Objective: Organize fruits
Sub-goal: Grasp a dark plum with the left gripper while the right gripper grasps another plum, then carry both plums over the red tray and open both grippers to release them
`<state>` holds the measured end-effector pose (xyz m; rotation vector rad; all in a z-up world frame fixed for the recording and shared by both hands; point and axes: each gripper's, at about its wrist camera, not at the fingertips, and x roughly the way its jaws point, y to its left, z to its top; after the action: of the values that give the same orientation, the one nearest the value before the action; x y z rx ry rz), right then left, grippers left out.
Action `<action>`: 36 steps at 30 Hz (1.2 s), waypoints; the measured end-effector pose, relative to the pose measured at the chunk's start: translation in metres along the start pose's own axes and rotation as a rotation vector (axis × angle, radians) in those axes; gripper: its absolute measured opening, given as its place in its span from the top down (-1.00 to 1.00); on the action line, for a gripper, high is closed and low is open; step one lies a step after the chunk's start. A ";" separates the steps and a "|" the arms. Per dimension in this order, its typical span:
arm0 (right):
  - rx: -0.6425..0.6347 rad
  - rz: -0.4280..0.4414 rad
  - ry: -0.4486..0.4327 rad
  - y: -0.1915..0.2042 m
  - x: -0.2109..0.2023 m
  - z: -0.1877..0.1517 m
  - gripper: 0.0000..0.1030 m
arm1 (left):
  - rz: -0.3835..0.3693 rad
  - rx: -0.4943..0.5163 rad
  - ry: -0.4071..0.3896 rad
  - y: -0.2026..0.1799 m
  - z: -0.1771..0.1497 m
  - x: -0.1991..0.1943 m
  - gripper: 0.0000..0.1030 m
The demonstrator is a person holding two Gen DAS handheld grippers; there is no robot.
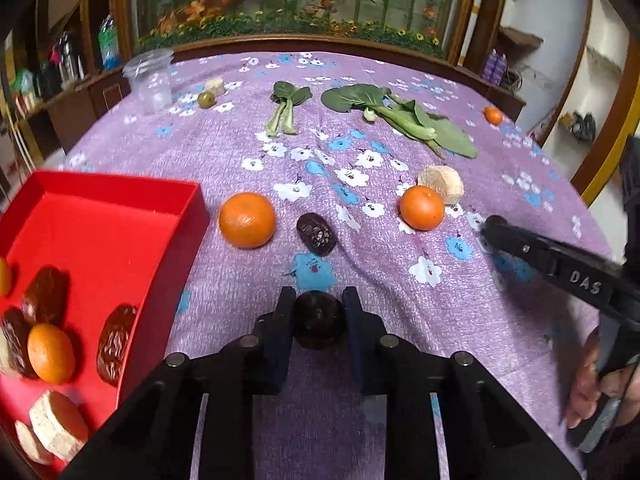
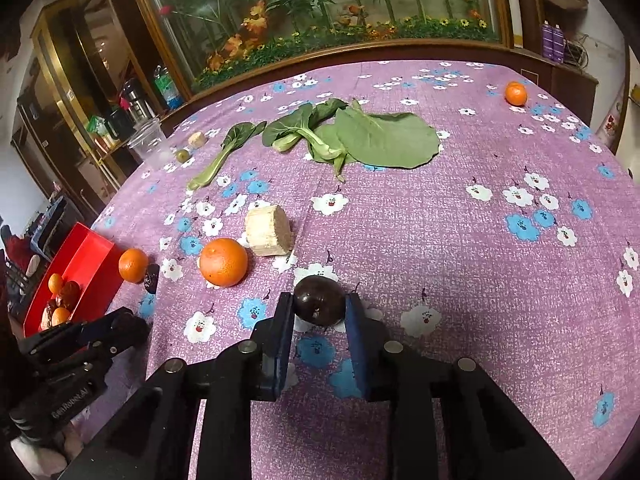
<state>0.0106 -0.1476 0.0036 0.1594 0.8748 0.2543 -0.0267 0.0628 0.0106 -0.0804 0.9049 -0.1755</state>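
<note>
My left gripper (image 1: pixel 318 304) is shut on a dark round fruit (image 1: pixel 320 324), just right of the red tray (image 1: pixel 176 240). The tray holds oranges, dark dates and pale cut pieces. My right gripper (image 2: pixel 319 308) is shut on a dark purple round fruit (image 2: pixel 320 300) low over the purple flowered cloth. On the cloth lie an orange (image 1: pixel 247 220), a dark date (image 1: pixel 317 233), a second orange (image 1: pixel 422 207) and a pale cut piece (image 1: pixel 442 184). The right gripper also shows in the left wrist view (image 1: pixel 494 226).
Green leafy vegetables (image 1: pixel 400 114) lie across the far middle. A clear plastic cup (image 1: pixel 151 80), a small green fruit (image 1: pixel 206 99) and a pale piece (image 1: pixel 215 86) sit far left. A small orange (image 1: pixel 493 115) sits far right. A wooden cabinet runs behind the table.
</note>
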 end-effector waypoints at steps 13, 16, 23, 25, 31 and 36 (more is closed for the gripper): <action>0.036 0.015 -0.006 -0.007 -0.004 -0.002 0.47 | 0.019 -0.078 -0.106 0.024 -0.015 -0.063 0.57; 0.037 0.003 -0.008 -0.006 -0.005 -0.004 0.47 | 0.015 -0.100 -0.135 0.033 -0.017 -0.077 0.57; 0.026 -0.075 -0.036 0.002 -0.018 -0.007 0.47 | 0.012 -0.150 -0.183 0.062 -0.027 -0.104 0.56; 0.010 -0.071 -0.067 0.012 -0.032 -0.010 0.47 | 0.023 -0.185 -0.199 0.079 -0.031 -0.113 0.56; -0.084 0.020 -0.085 0.067 -0.055 -0.017 0.47 | 0.057 -0.328 -0.262 0.133 -0.045 -0.132 0.56; -0.115 0.197 -0.018 0.130 -0.043 -0.014 0.46 | 0.092 -0.417 -0.286 0.172 -0.052 -0.138 0.56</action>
<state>-0.0465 -0.0350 0.0576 0.1408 0.8247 0.4848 -0.1312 0.2577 0.0605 -0.4401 0.6463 0.1112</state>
